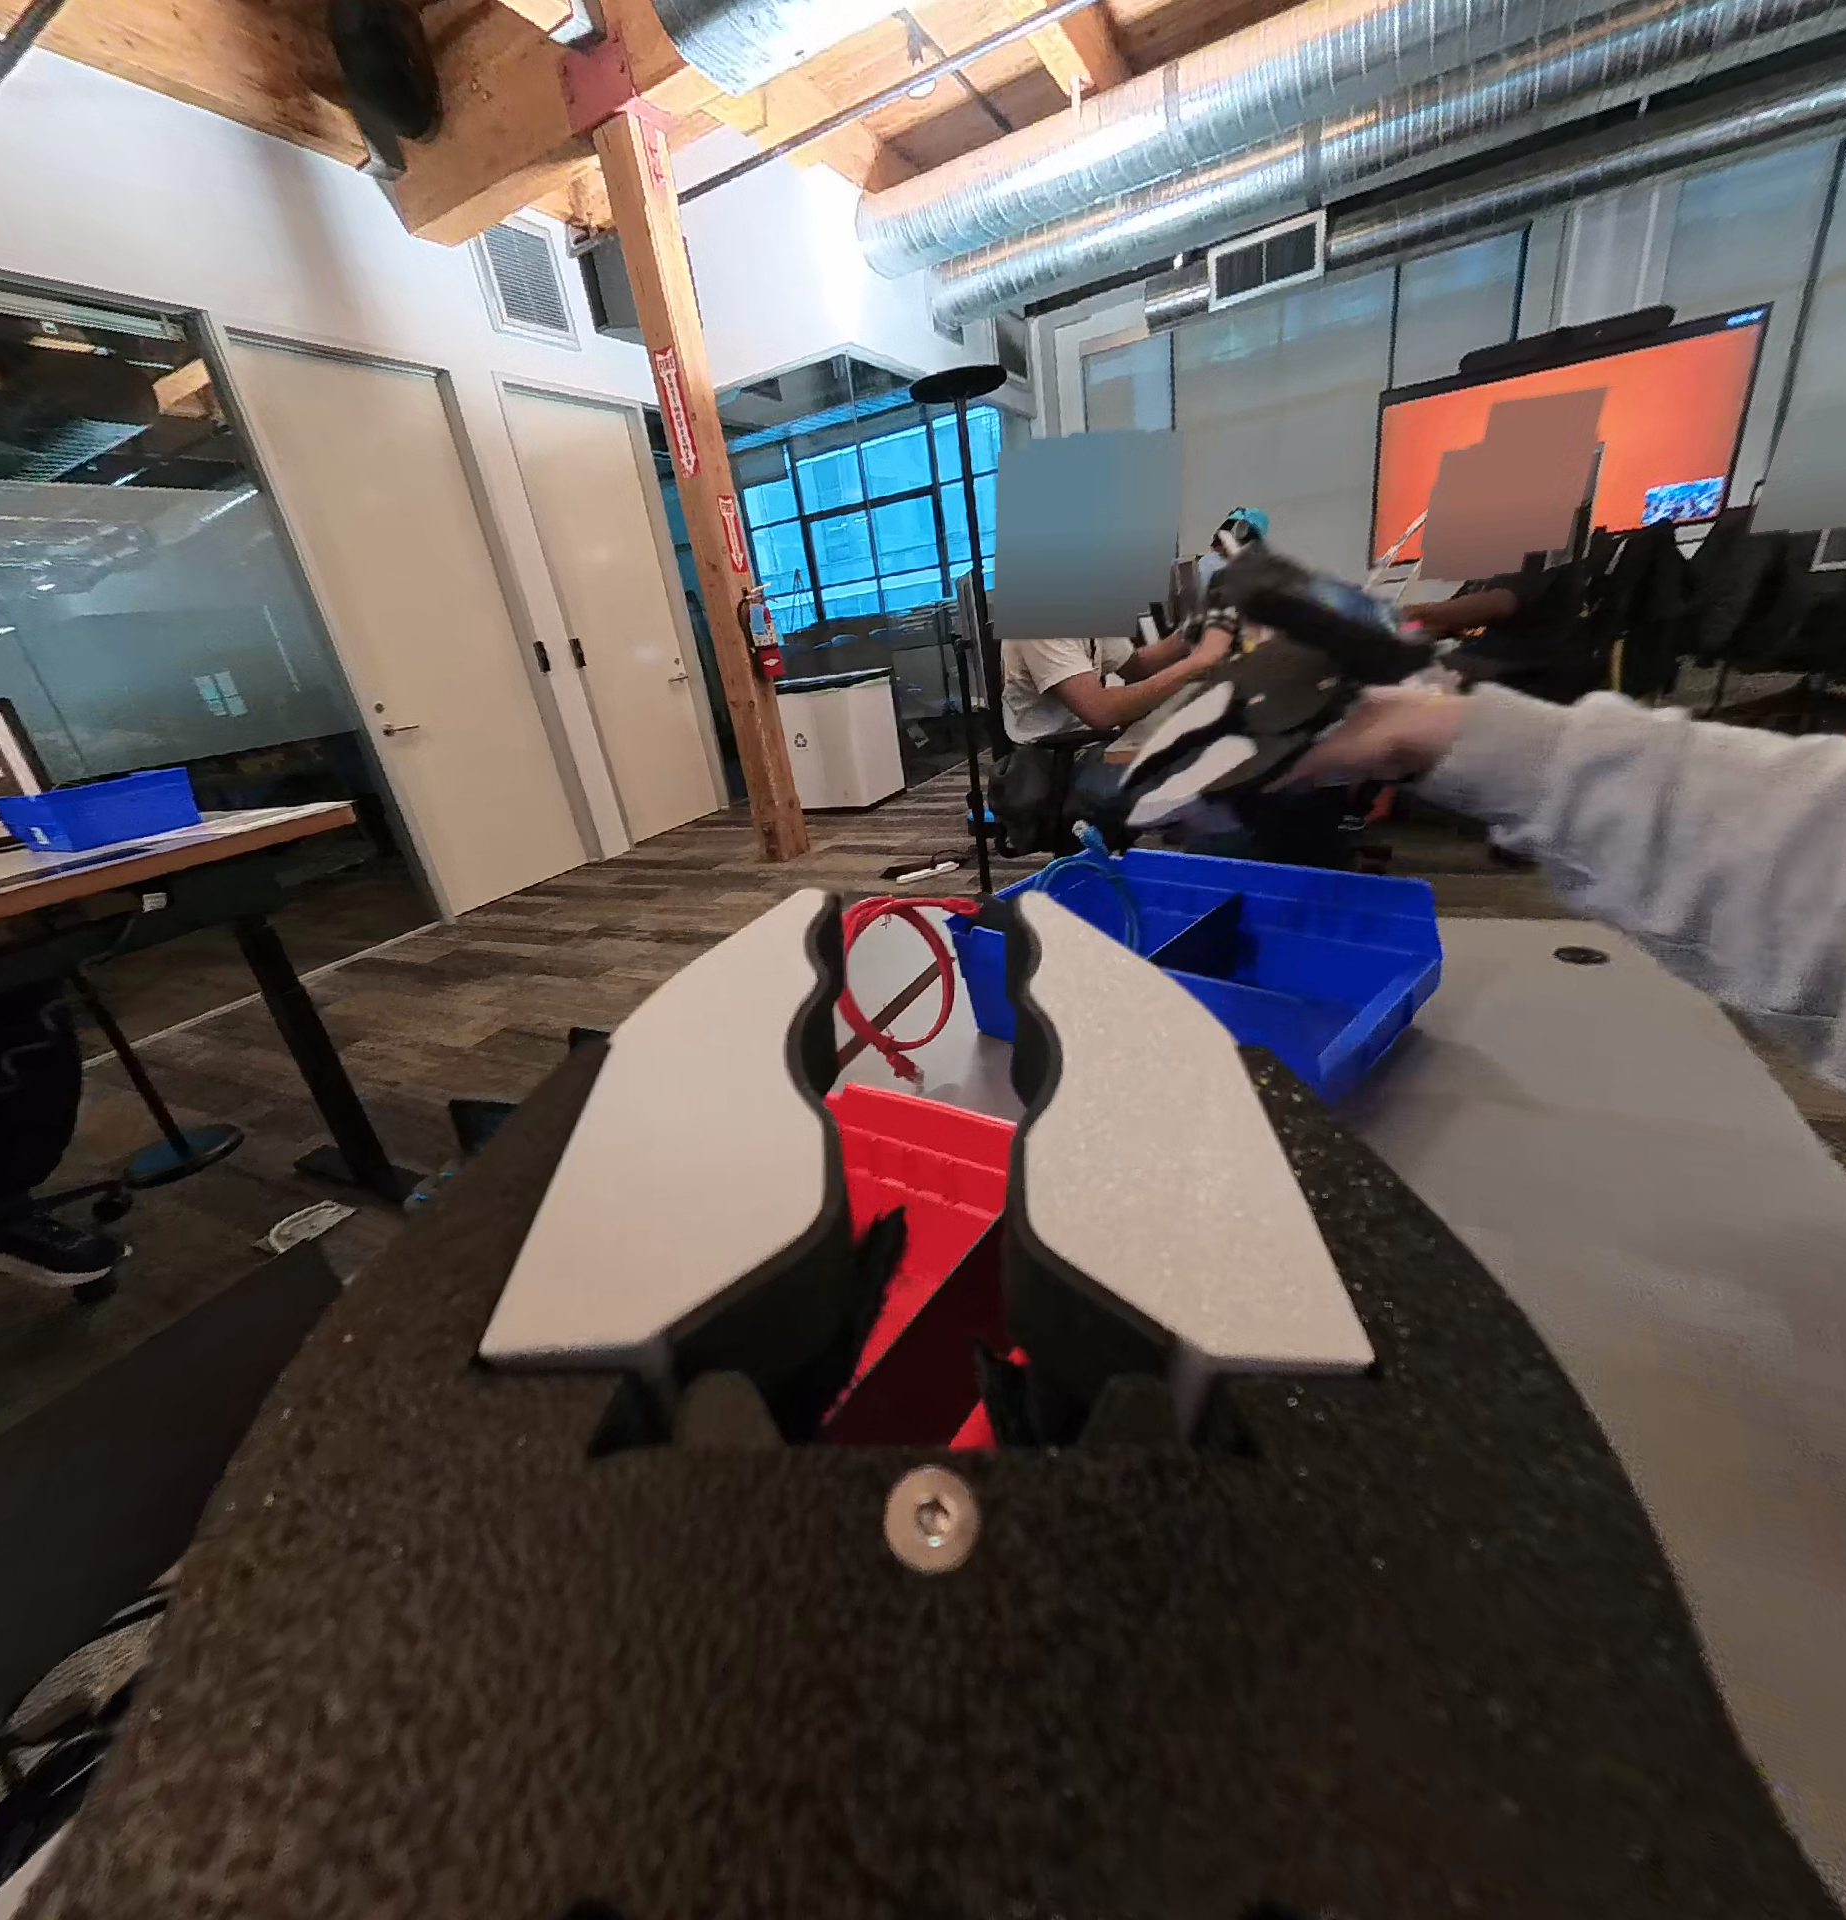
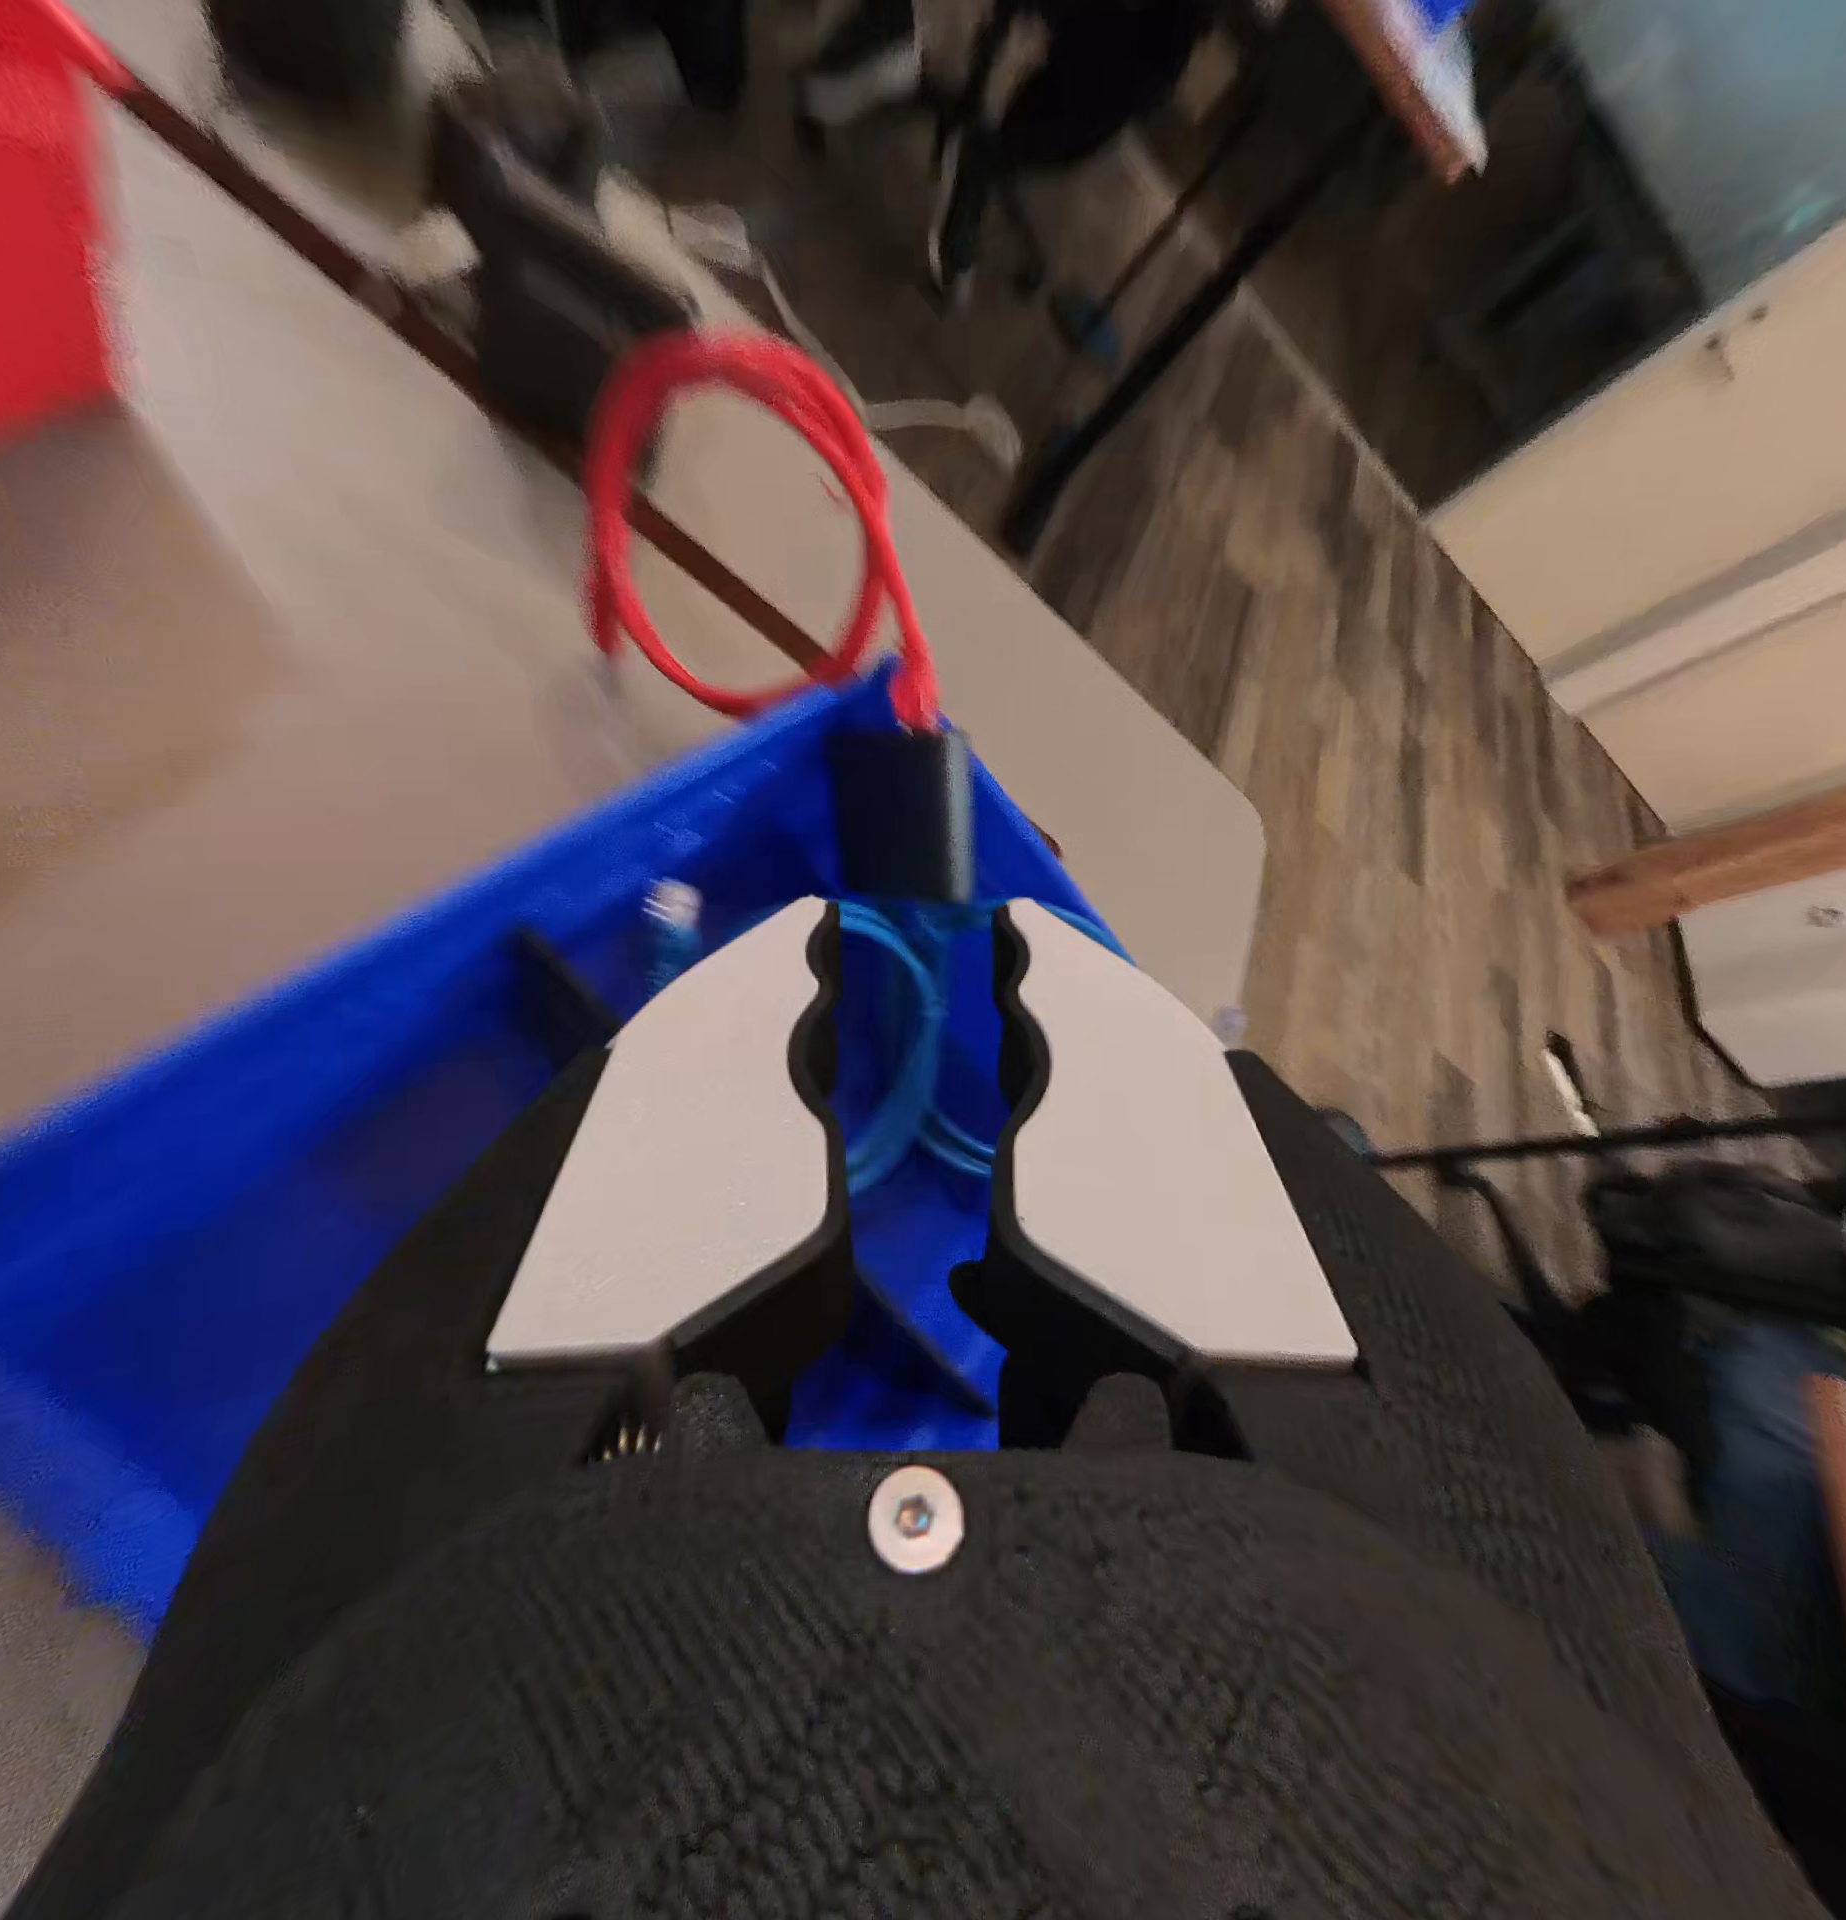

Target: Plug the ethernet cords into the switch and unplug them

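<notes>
Left wrist view: left gripper (image 1: 919, 914) hangs above a red bin (image 1: 924, 1158), jaws parted, nothing between them. Red cable (image 1: 891, 987) lies coiled on the grey counter (image 1: 1584, 1195) just past the bin. Blue bin (image 1: 1303, 977) sits to the right, a blue cable (image 1: 1111, 883) draped over its near wall. Right gripper (image 1: 1158, 790) hovers above the blue bin, held by a hand (image 1: 1366, 738) in a grey sleeve (image 1: 1667, 842); blurred.

Right wrist view: heavy motion blur. Right gripper (image 2: 914, 914) points into the blue bin (image 2: 379, 1039), jaws parted, empty. Blue cable (image 2: 903, 1081) coiled inside, seen between the jaws. Black block (image 2: 903, 816) at the bin's far corner; red cable (image 2: 732, 520) on the counter (image 2: 275, 582) beyond.
</notes>
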Available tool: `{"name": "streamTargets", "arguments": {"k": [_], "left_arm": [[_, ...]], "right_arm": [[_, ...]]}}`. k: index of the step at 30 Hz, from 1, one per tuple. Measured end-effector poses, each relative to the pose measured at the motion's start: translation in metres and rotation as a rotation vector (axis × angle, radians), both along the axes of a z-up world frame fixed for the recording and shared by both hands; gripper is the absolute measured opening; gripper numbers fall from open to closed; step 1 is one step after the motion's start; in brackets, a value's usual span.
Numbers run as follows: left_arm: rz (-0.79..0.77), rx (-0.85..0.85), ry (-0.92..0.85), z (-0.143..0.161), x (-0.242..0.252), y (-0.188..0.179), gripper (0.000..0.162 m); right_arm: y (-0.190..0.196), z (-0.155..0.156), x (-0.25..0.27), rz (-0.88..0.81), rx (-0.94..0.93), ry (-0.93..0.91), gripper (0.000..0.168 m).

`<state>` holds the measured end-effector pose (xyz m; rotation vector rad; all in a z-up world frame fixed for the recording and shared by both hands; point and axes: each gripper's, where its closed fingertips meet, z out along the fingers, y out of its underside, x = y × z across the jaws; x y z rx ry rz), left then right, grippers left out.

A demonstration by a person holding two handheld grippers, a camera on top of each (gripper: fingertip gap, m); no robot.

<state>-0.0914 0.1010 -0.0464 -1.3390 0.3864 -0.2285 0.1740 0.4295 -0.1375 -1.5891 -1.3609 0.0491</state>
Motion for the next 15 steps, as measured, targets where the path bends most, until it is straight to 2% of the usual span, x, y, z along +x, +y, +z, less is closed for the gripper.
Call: {"name": "streamTargets", "arguments": {"k": [3,4,5,6,8,10,11,15], "left_arm": [[0.102,-0.075,0.042,-0.013,-0.01,0.009,0.033],[0.173,-0.151,0.042,-0.023,-0.019,0.014,0.045],[0.247,-0.235,0.036,-0.034,-0.029,0.018,0.068],[0.323,-0.314,0.038,-0.048,-0.038,0.021,0.084],[0.452,-0.474,0.072,-0.083,-0.048,0.023,0.113],[0.52,-0.641,0.147,-0.121,-0.047,0.019,0.129],[0.53,-0.685,0.18,-0.135,-0.044,0.016,0.128],[0.507,-0.63,0.087,-0.145,-0.032,0.009,0.088]], "right_arm": [[-0.075,0.011,-0.011,0.094,-0.033,0.195,0.028],[-0.099,0.009,-0.013,0.119,-0.03,0.223,0.028],[-0.119,0.006,-0.014,0.13,-0.014,0.236,0.03],[-0.136,0.001,-0.014,0.128,0.009,0.237,0.031],[-0.165,-0.021,-0.011,0.123,0.002,0.189,0.039],[-0.175,-0.038,0.0,0.067,0.009,0.155,0.047],[-0.174,-0.043,0.009,0.02,0.021,0.165,0.048],[-0.157,-0.043,0.045,-0.118,-0.024,0.326,0.053]]}}
